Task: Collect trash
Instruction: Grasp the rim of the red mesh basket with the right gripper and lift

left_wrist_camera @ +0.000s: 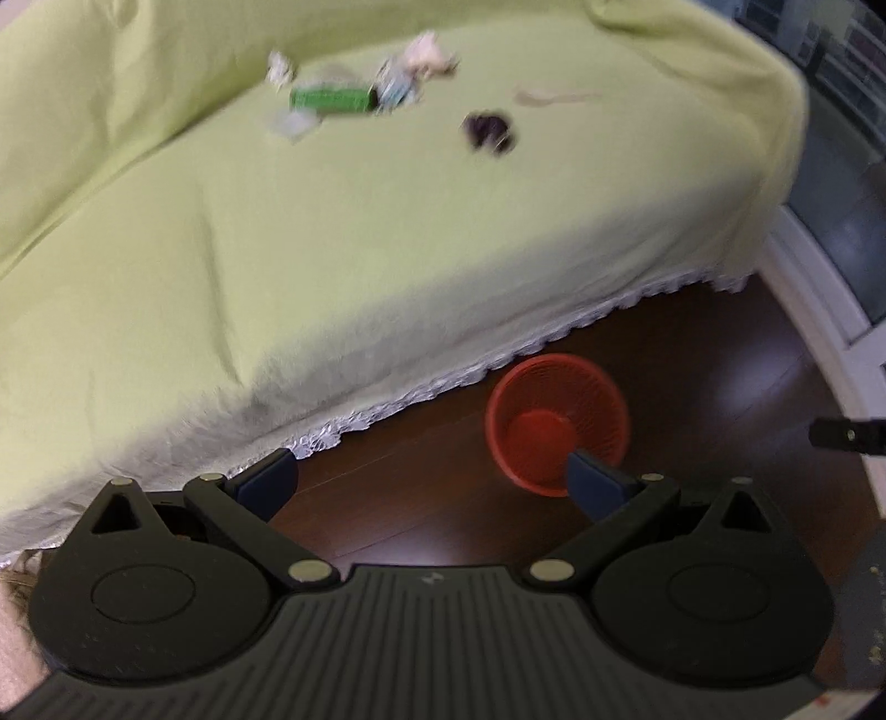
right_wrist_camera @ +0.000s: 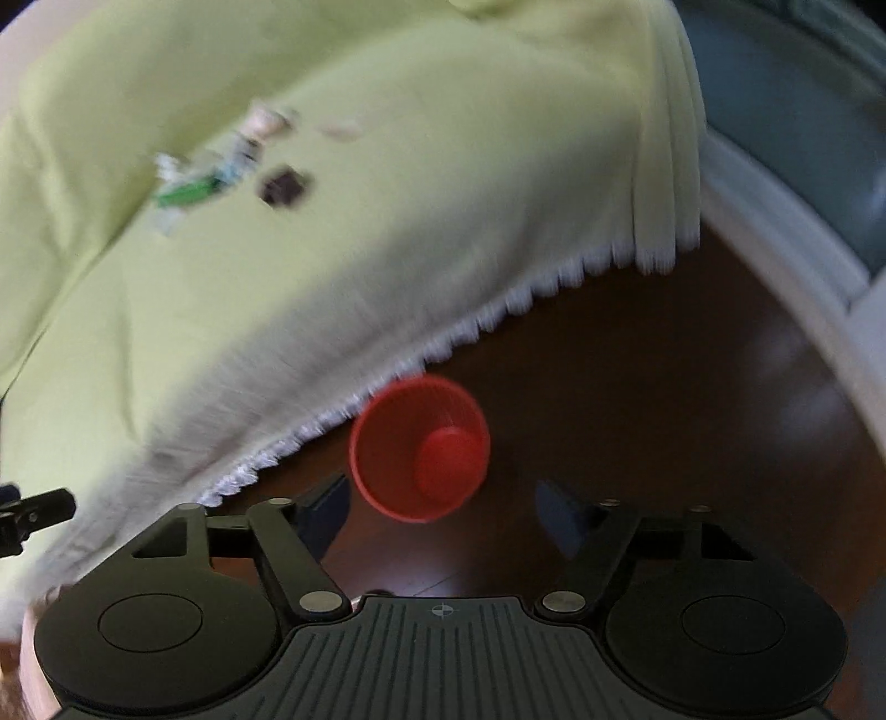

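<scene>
Several pieces of trash lie far back on a bed under a light green cover: a green wrapper, a dark crumpled piece, white scraps and a pale wad. The right wrist view shows the same green wrapper and dark piece, blurred. A red mesh bin stands on the dark floor beside the bed; it looks hollow inside. My left gripper is open above the floor, holding nothing. My right gripper is open too, just short of the bin.
The cover's white fringe hangs along the bed's edge. Dark wooden floor runs between the bed and a white frame on the right. Each view shows the other gripper's black tip at its edge.
</scene>
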